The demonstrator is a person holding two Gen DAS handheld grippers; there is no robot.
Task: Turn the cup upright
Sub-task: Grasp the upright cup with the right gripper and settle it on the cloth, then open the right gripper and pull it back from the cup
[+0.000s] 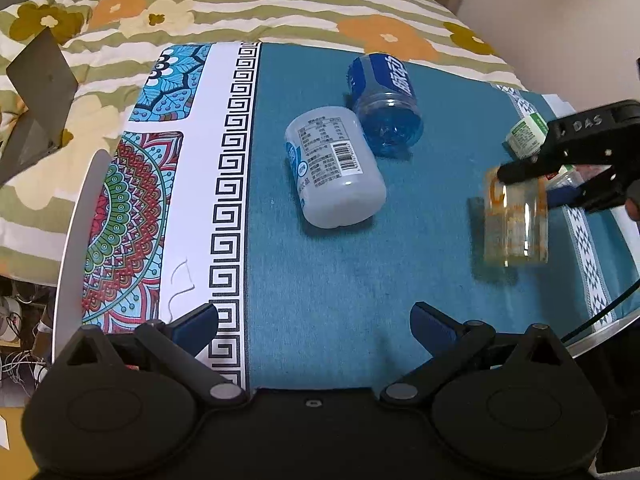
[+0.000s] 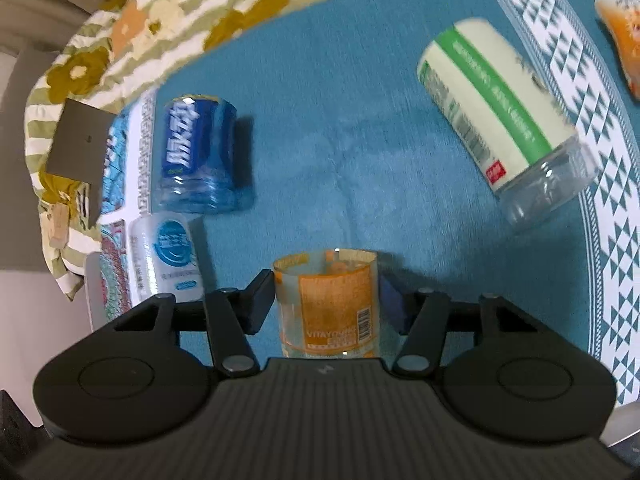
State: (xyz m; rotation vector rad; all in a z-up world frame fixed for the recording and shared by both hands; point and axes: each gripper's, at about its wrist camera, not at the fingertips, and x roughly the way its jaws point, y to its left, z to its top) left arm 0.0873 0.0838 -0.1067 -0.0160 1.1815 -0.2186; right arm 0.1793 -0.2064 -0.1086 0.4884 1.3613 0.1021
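Note:
A clear cup with an orange label (image 2: 326,304) sits between the pads of my right gripper (image 2: 326,300), which is shut on it. In the left wrist view the same cup (image 1: 516,220) is blurred, held just above the teal cloth (image 1: 360,280) at the right by the right gripper (image 1: 560,176). My left gripper (image 1: 316,320) is open and empty, low over the cloth's near edge. A white cup (image 1: 334,166) and a blue cup (image 1: 386,106) lie on their sides at the middle.
A green-and-white labelled cup (image 2: 504,120) lies on its side at the right; it also shows in the left wrist view (image 1: 526,136). An orange item (image 2: 624,40) sits at the far right. A flowered quilt (image 1: 200,8) lies behind, with a grey laptop (image 1: 36,104) at the left.

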